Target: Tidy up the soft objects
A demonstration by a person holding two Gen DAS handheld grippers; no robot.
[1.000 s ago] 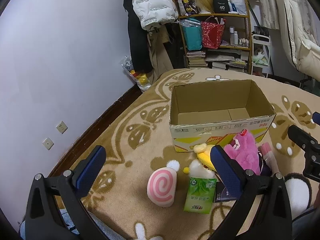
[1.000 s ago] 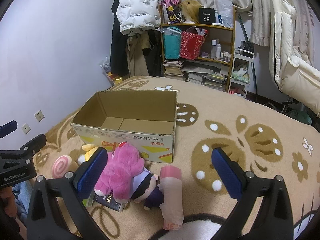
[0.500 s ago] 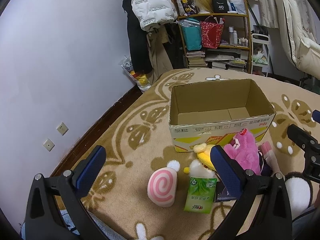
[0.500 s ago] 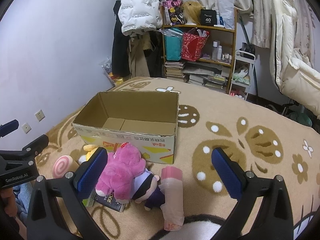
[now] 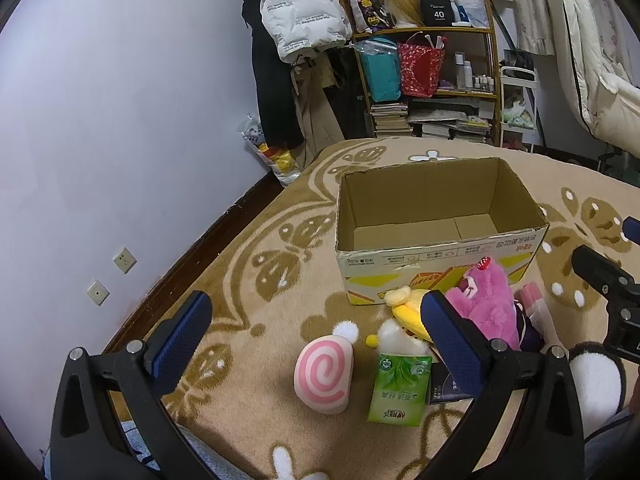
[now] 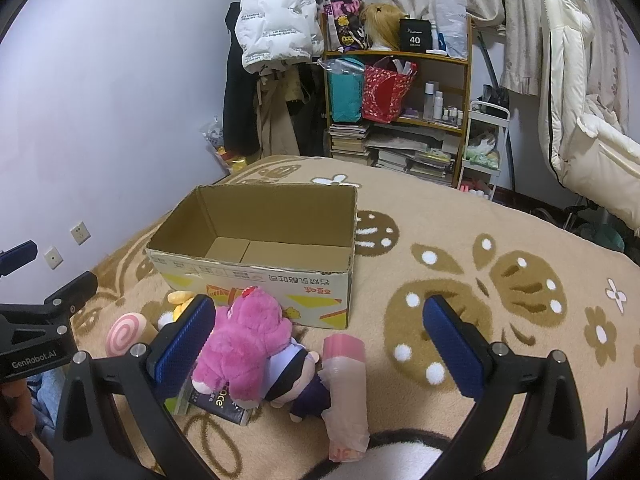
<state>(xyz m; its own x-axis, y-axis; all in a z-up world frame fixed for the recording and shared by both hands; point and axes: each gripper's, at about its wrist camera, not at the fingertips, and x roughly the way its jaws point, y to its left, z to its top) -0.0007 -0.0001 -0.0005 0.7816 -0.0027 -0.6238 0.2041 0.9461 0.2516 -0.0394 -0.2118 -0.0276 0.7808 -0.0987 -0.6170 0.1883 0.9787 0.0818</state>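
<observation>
The pink plush toy (image 6: 244,344) lies against the near wall of the empty cardboard box (image 6: 256,280), its length running toward the box. The right gripper (image 6: 320,344), jaws wide and empty, hangs nearest, probably just above it; the left gripper (image 5: 316,334), equally wide, hovers over the pink swirl cushion (image 5: 324,374).

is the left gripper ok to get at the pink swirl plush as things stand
Probably yes. The left gripper is open and holds nothing, and the pink swirl plush lies on the carpet between its fingers' line of sight, uncovered, with the green tissue pack beside it.
</observation>
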